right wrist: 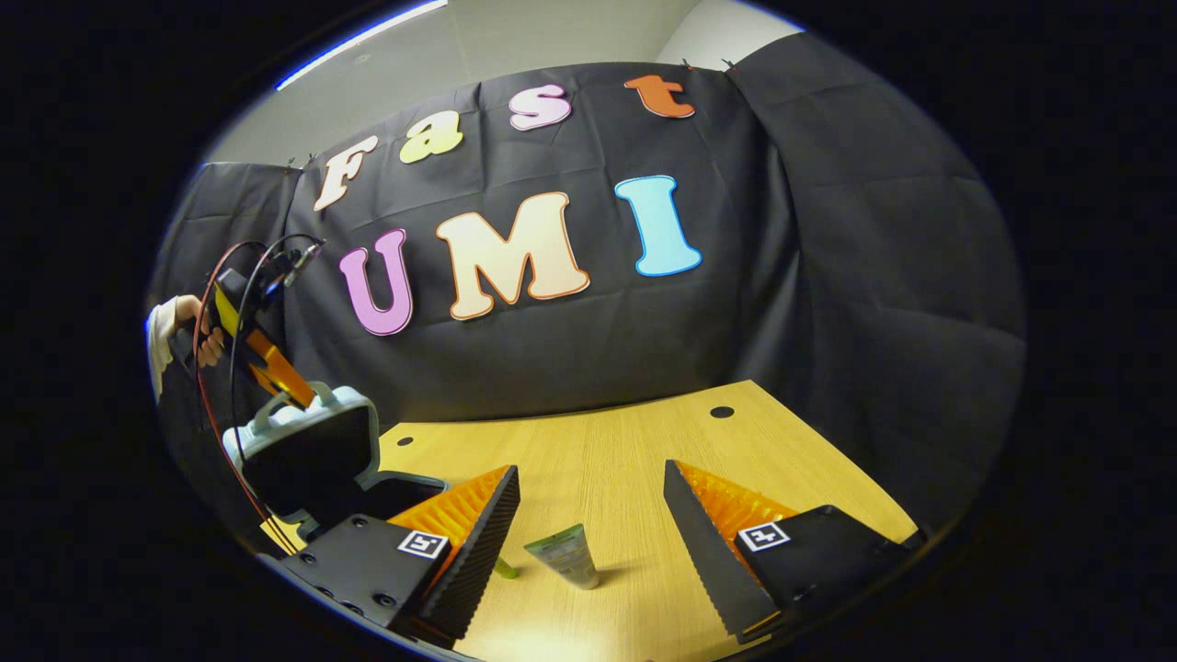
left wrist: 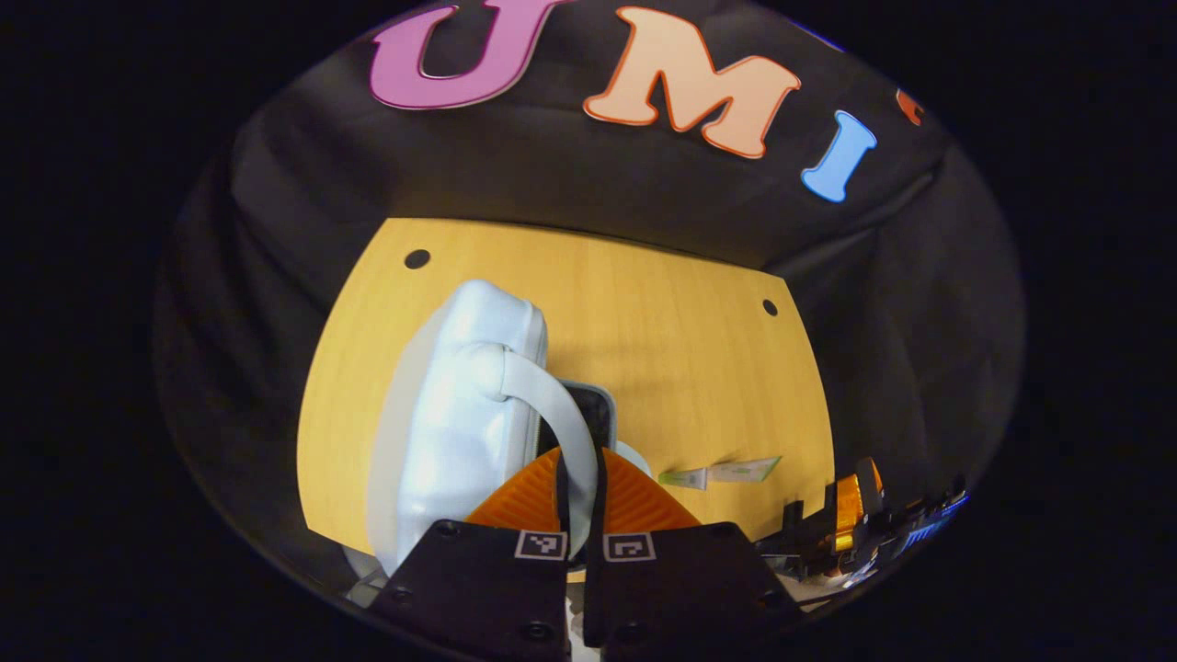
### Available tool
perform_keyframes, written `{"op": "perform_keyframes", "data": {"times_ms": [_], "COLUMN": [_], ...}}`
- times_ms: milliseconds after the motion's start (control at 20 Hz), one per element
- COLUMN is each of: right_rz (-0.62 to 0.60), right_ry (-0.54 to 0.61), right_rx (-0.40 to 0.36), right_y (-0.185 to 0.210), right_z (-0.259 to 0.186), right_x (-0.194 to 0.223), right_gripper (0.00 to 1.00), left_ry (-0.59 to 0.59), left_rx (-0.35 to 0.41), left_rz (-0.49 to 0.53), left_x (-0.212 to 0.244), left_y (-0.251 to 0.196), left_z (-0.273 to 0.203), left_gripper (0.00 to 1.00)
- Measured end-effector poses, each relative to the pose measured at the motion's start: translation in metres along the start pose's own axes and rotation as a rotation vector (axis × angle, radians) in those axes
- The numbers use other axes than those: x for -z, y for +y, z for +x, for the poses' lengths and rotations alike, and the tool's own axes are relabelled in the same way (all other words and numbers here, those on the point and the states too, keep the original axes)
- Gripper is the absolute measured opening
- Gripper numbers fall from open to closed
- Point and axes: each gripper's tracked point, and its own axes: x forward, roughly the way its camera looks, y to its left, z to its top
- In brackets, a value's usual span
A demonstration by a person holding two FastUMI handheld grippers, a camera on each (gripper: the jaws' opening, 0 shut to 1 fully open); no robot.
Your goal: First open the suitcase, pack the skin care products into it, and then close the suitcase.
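Black-draped booth, wooden desk (right wrist: 625,460): left gripper (left wrist: 581,501) pinched tight on handle (left wrist: 561,414) of lid (right wrist: 308,441), case (right wrist: 386,492) half open, right gripper (right wrist: 588,515) spread wide and empty over tube (right wrist: 565,554) just below; likely slip of thin handle, lid dropping shut.

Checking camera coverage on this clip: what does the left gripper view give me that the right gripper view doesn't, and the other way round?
Left gripper view: a close look at the left gripper shut on the suitcase handle, with the lid's pale outer shell beside it.

Right gripper view: the suitcase's dark interior, the lid raised, the hand holding the left gripper, and the right gripper open above the tube.

Both: the suitcase, the wooden table and the skin care tube.
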Motion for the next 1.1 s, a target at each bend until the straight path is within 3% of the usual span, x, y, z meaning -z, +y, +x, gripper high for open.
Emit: {"op": "perform_keyframes", "data": {"times_ms": [150, 500, 600, 650, 850, 900, 1100], "right_rz": [-0.014, 0.002, 0.002, 0.005, 0.009, 0.006, 0.007], "right_ry": [0.008, 0.051, 0.049, 0.048, 0.035, 0.036, 0.054], "right_rx": [-0.002, -0.006, -0.008, -0.009, 0.012, 0.021, 0.054], "right_y": [0.002, 0.016, 0.023, 0.027, 0.036, 0.037, 0.035], "right_z": [0.0, 0.001, 0.004, 0.005, 0.008, 0.008, 0.007], "right_x": [0.002, 0.015, 0.016, 0.016, 0.015, 0.017, 0.026], "right_gripper": [0.98, 0.98, 0.94, 0.98, 0.98, 0.94, 0.98], "left_ry": [-0.028, -0.054, -0.062, -0.065, -0.044, -0.038, 0.025], "left_rx": [-0.037, -0.208, -0.241, -0.262, -0.355, -0.372, -0.465], "left_rz": [-0.044, -0.098, -0.122, -0.127, -0.15, -0.163, -0.194], "left_x": [-0.009, 0.001, 0.009, 0.013, 0.038, 0.045, 0.084], "left_y": [0.034, 0.144, 0.175, 0.191, 0.258, 0.273, 0.338], "left_z": [-0.028, -0.069, -0.07, -0.071, -0.067, -0.066, -0.044], "left_gripper": [0.03, 0.0, 0.0, 0.0, 0.0, 0.0, 0.0]}}
